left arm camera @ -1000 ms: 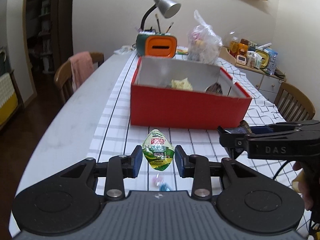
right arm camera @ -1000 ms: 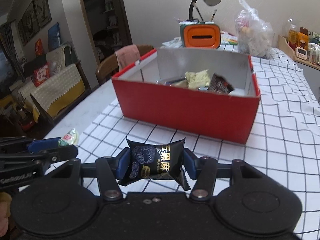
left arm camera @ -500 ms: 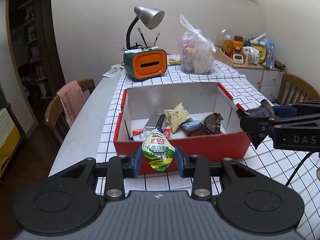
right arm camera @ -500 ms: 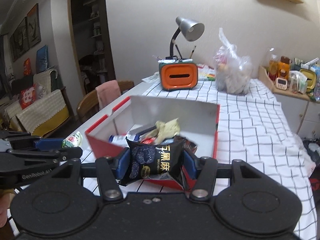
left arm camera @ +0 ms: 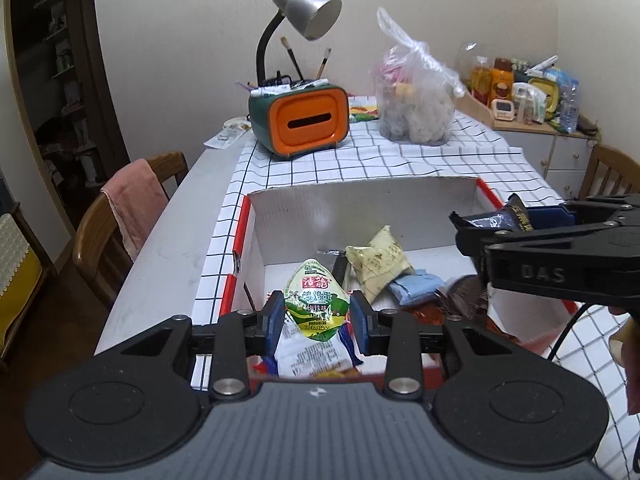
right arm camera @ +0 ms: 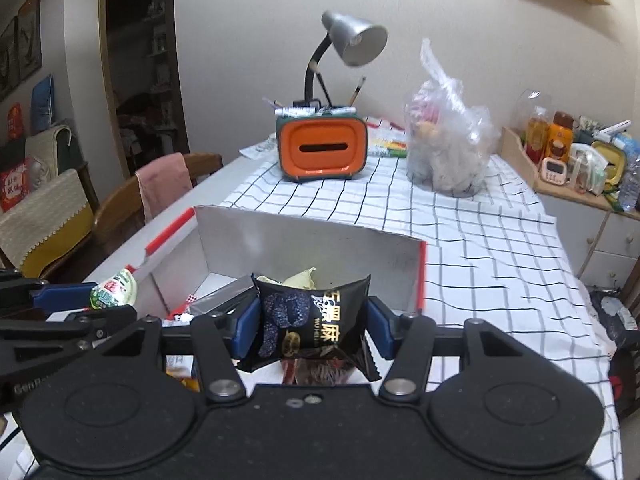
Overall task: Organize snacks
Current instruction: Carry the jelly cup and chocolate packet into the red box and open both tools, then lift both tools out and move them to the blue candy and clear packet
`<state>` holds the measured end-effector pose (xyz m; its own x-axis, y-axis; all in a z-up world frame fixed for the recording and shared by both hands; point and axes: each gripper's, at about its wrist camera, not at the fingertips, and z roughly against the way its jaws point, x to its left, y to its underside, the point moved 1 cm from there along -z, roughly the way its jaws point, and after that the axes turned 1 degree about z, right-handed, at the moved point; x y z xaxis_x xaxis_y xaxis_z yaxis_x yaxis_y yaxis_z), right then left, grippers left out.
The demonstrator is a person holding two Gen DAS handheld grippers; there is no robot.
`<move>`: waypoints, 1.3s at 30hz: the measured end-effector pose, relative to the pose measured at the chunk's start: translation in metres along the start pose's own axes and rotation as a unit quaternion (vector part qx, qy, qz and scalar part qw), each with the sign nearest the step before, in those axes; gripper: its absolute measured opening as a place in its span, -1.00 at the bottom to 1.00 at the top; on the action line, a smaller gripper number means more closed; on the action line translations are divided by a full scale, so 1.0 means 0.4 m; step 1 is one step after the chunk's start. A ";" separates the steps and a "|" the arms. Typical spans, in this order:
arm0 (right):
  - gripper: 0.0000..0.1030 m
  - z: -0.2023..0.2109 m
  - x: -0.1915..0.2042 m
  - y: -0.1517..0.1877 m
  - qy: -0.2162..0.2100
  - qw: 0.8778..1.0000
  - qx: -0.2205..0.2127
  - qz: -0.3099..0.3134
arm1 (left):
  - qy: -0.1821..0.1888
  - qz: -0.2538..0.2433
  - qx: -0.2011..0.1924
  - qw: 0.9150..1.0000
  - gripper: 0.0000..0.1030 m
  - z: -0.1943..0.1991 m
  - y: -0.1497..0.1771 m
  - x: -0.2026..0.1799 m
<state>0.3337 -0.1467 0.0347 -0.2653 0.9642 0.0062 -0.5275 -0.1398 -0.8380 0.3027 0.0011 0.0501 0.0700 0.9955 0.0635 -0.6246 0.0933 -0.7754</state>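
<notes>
My left gripper (left arm camera: 317,317) is shut on a green and white snack packet (left arm camera: 316,304) and holds it over the near left part of the red box (left arm camera: 240,232). My right gripper (right arm camera: 312,330) is shut on a black snack packet (right arm camera: 312,322) and holds it over the box (right arm camera: 168,232). The box holds several snacks, among them a pale yellow packet (left arm camera: 378,258) and a light blue one (left arm camera: 416,286). The right gripper shows from the side in the left wrist view (left arm camera: 516,224). The left gripper shows at the left edge of the right wrist view (right arm camera: 112,292).
An orange and green pen holder (left arm camera: 304,120) with a desk lamp (left arm camera: 308,12) stands behind the box. A clear plastic bag (left arm camera: 416,100) sits to its right. Wooden chairs stand at the left (left arm camera: 104,220) and right (left arm camera: 612,172). A side cabinet (right arm camera: 580,168) carries bottles.
Both grippers have moved forward and over the red box with their packets. The box now lies right below them, and its contents show.
</notes>
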 end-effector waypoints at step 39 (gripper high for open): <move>0.75 -0.011 0.054 0.021 -0.018 1.000 0.018 0.010 | 0.016 0.004 0.025 1.000 0.43 -0.030 0.044 -0.002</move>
<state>0.3271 -0.1262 0.0255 -0.3048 0.9524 0.0096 -0.5507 -0.1680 -0.8176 0.3010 0.0017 0.0289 0.0896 0.9953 0.0368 -0.6637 0.0873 -0.7429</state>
